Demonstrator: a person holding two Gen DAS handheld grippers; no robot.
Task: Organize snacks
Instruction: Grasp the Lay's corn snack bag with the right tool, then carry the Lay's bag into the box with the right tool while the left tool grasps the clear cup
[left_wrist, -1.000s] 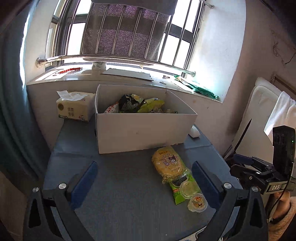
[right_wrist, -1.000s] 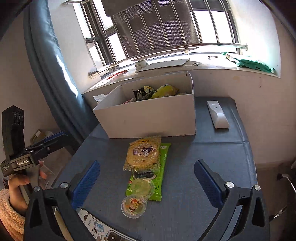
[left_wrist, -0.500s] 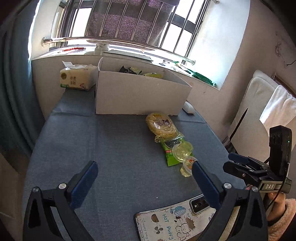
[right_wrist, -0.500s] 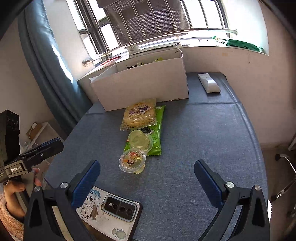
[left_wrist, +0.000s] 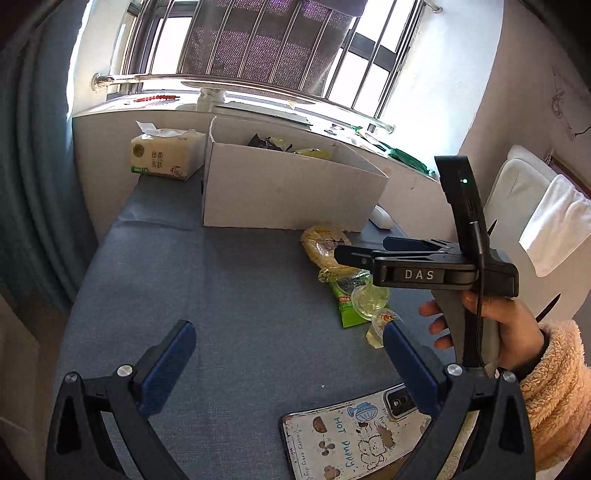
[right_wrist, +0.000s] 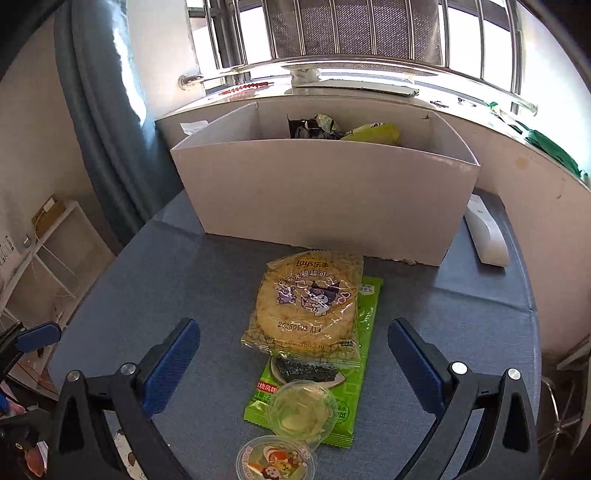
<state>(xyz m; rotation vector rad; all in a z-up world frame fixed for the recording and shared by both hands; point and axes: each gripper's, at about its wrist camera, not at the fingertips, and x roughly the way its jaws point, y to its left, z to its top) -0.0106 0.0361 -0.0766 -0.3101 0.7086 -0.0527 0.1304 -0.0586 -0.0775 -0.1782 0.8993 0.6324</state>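
A white cardboard box (right_wrist: 325, 192) with several snack bags inside stands at the back of the blue table; it also shows in the left wrist view (left_wrist: 291, 192). In front of it lie a yellow Lay's crisp pack (right_wrist: 308, 306) on a green seaweed pack (right_wrist: 354, 373), with two jelly cups (right_wrist: 301, 410) (right_wrist: 277, 461) at the near end. My right gripper (right_wrist: 293, 354) is open and empty, hovering over these snacks; it shows from the side in the left wrist view (left_wrist: 347, 254). My left gripper (left_wrist: 288, 350) is open and empty above the table's front.
A tissue pack (left_wrist: 166, 155) stands left of the box. A white remote (right_wrist: 484, 232) lies right of it. A phone in a cartoon case (left_wrist: 351, 435) lies at the table's front edge. A white chair (left_wrist: 528, 206) stands to the right.
My right gripper has moved forward and down over the snacks, closer to the box. My left gripper has shifted a little; the right gripper now crosses its view.
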